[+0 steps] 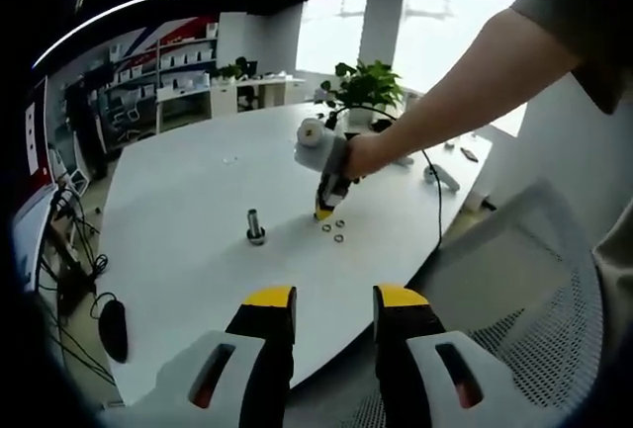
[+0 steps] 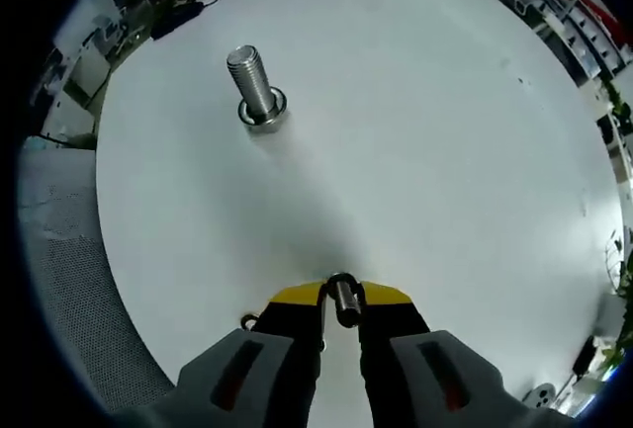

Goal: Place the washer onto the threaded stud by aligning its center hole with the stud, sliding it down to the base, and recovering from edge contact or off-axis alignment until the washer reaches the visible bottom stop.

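The threaded stud [image 2: 253, 80] stands upright on the white table [image 2: 425, 131], with a ring around its base [image 2: 263, 114]. My right gripper [image 2: 342, 301] is shut on a washer [image 2: 343, 299], gripped edge-on between the yellow tips, well short of the stud. In the left gripper view a person's hand holds the right gripper [image 1: 324, 213] tip-down on the table [image 1: 188, 191], next to three loose washers [image 1: 337, 230]. There the stud [image 1: 255, 226] lies to its left. My left gripper [image 1: 334, 301] hangs open off the table's near edge, holding nothing.
A potted plant [image 1: 364, 87] and small tools [image 1: 442, 177] sit at the table's far side, with a cable [image 1: 433, 191] trailing over the edge. A mesh chair [image 1: 534, 280] stands to the right, a black object [image 1: 112, 329] to the left, and shelves [image 1: 168, 67] behind.
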